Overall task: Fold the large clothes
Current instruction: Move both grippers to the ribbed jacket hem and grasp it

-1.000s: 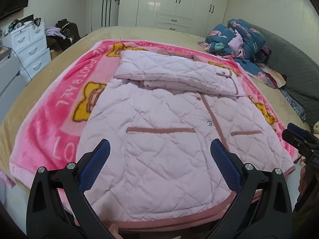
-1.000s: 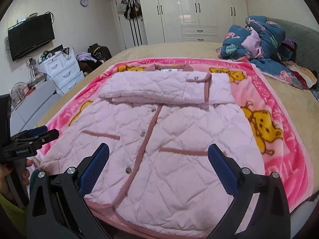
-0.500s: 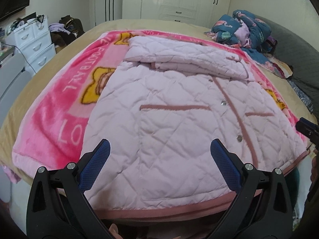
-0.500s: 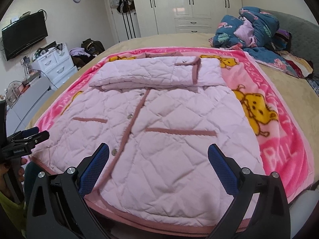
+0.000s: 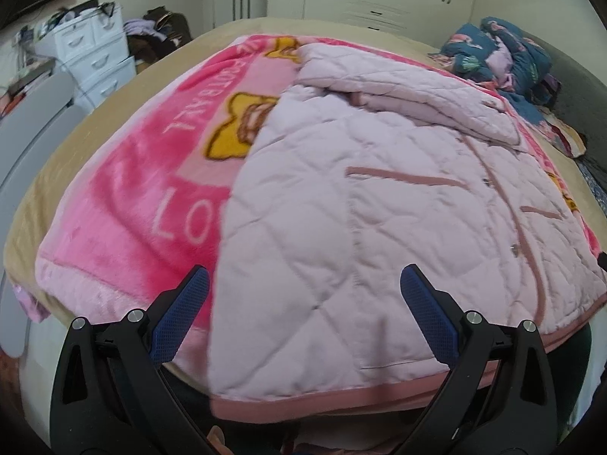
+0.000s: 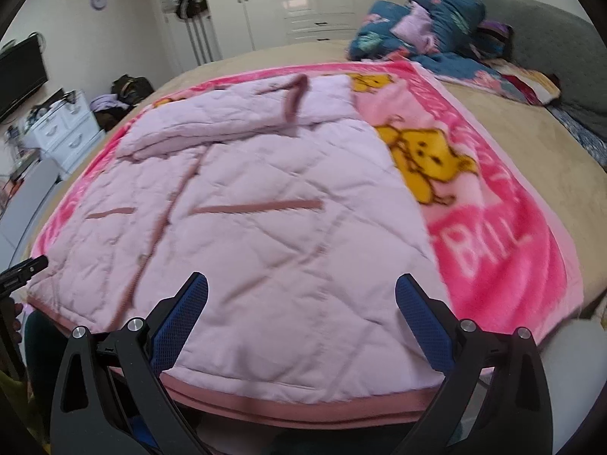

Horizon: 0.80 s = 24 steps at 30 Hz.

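Your pale pink quilted jacket with dusty-rose trim (image 5: 379, 208) lies flat on the bright pink plush cartoon blanket (image 5: 132, 204), its top part folded down over its body, its hem at the blanket's near edge. Your left gripper (image 5: 303, 314) stands wide open above the hem's left corner, gripping nothing. Your right gripper (image 6: 301, 314) is likewise spread wide and empty, over the hem's right portion.

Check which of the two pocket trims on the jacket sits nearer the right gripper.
The longer pocket trim, right of the button placket in the right wrist view. The shorter trim lies past the placket, toward the left gripper.
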Available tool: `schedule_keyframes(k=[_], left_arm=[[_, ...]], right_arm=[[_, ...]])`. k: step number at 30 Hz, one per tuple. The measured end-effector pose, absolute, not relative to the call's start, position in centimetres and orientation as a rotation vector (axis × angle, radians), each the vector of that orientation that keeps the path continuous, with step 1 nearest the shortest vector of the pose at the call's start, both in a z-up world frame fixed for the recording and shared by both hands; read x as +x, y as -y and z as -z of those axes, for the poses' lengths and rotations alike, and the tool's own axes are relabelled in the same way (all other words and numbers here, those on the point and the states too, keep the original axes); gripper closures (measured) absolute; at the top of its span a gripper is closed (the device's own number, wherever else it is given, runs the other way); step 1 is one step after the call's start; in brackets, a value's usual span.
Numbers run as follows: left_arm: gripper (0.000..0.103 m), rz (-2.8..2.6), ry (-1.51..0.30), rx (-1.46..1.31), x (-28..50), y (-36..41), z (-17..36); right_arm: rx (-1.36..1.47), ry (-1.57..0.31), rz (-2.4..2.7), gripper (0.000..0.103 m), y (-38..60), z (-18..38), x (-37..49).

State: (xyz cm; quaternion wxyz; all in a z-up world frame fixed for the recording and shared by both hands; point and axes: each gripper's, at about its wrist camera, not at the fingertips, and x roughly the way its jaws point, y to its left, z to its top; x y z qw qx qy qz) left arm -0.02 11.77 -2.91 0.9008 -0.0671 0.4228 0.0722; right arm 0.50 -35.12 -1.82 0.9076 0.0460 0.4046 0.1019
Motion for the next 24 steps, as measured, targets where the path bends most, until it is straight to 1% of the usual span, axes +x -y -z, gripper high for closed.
schedule_keyframes(k=[11,19,24], left_arm=[[0.008,-0.153,-0.928,-0.221,-0.9,-14.8,5.1],[0.008,-0.033,-0.951,-0.234,-0.6,-12.5,5.9],[0.008,-0.039,-0.961,-0.187,-0.6,-11.0,6.4]], right_arm=[[0.122,-0.874,-0.155,0.004,38.6,3.4,-0.1],[0.142,-0.914,-0.177,0.004,39.4,4.3,-0.5],[0.157,-0.941,-0.211,0.004,39.5,5.1,-0.7]])
